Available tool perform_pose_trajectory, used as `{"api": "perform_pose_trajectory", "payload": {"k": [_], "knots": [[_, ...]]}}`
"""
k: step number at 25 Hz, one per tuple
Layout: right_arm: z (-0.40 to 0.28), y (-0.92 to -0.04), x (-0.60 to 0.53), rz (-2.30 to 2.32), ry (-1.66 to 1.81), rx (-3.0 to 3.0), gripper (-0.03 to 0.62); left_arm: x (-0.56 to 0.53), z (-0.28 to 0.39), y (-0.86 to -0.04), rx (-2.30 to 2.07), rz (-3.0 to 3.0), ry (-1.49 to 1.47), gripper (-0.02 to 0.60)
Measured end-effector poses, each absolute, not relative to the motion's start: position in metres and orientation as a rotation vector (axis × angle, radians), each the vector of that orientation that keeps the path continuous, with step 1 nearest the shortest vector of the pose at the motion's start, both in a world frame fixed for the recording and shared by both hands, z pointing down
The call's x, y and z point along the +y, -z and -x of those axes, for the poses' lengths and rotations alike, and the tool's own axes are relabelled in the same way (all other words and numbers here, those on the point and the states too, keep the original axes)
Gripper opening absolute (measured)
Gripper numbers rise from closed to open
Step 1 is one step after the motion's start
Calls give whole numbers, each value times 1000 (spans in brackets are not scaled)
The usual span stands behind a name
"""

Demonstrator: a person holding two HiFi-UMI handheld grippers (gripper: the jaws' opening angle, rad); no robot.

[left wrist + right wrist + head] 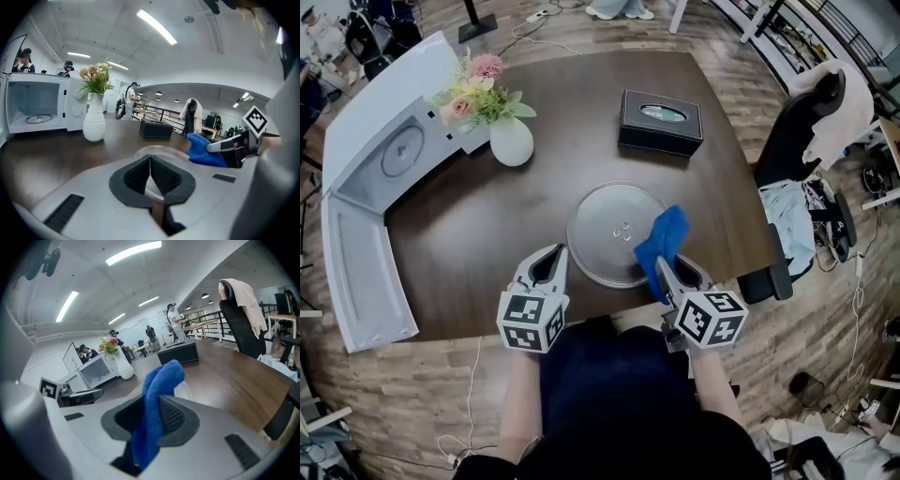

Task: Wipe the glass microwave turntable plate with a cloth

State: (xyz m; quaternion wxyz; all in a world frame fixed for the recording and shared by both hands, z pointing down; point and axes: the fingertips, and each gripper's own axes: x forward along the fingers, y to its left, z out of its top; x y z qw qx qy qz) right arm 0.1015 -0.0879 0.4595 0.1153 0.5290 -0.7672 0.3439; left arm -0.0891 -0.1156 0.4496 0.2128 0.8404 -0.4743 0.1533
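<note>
Two grippers in our hands | left gripper point(559, 251) jaws closed together at glass turntable plate point(605, 225) rim | right gripper point(664, 272) clamps blue cloth point(664, 234) over plate

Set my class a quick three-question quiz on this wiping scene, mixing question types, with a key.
1. True or false: the glass plate lies inside the microwave.
2. Which gripper clamps the blue cloth? A left, B right.
3. Fill in: the microwave's door stands ____.
Key: 1 false, it lies on the table; 2 B, the right gripper; 3 open.
</note>
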Motion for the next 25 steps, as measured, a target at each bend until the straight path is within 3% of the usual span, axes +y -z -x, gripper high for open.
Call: {"api": "perform_pose_trajectory", "payload": {"k": [25], "knots": [[-86, -463, -125, -1391, -980, -2275, 81, -103, 76, -512, -1158, -2157, -747, 6]]}}
